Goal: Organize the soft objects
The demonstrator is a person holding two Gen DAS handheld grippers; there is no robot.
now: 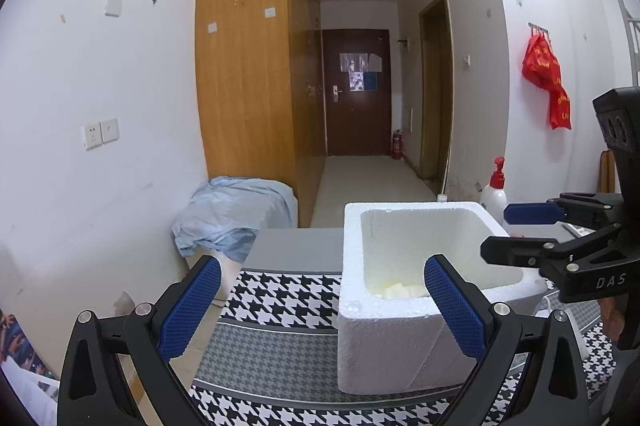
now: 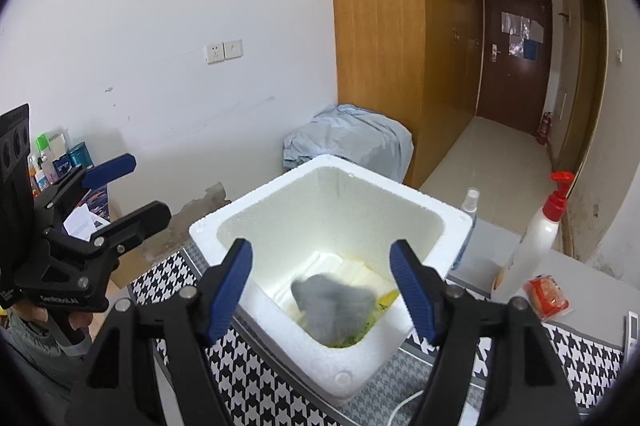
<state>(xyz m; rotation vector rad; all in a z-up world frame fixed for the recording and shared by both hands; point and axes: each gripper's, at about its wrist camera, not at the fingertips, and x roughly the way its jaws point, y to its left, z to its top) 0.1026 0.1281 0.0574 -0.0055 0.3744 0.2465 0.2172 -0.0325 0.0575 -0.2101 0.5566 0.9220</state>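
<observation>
A white foam box (image 2: 404,336) stands on the houndstooth-cloth table (image 2: 256,382). Inside it a blurred grey soft object (image 2: 332,306) lies over yellow and green items at the bottom. My right gripper (image 2: 322,286) hangs above the box, open, its blue pads apart and touching nothing. In the left wrist view the same foam box (image 1: 384,346) sits just ahead, and my left gripper (image 1: 322,310) is open and empty over its near-left corner. The right gripper (image 1: 508,230) shows there too, at the box's right rim. The left gripper (image 2: 128,186) appears at the left edge of the right wrist view.
A white pump bottle with a red top (image 2: 536,230), a small clear spray bottle (image 2: 468,214) and a red packet (image 2: 546,296) stand right of the box. A pale blue cloth (image 1: 232,214) drapes over something by the wooden wardrobe (image 1: 248,66). Bottles and boxes (image 2: 56,162) sit far left.
</observation>
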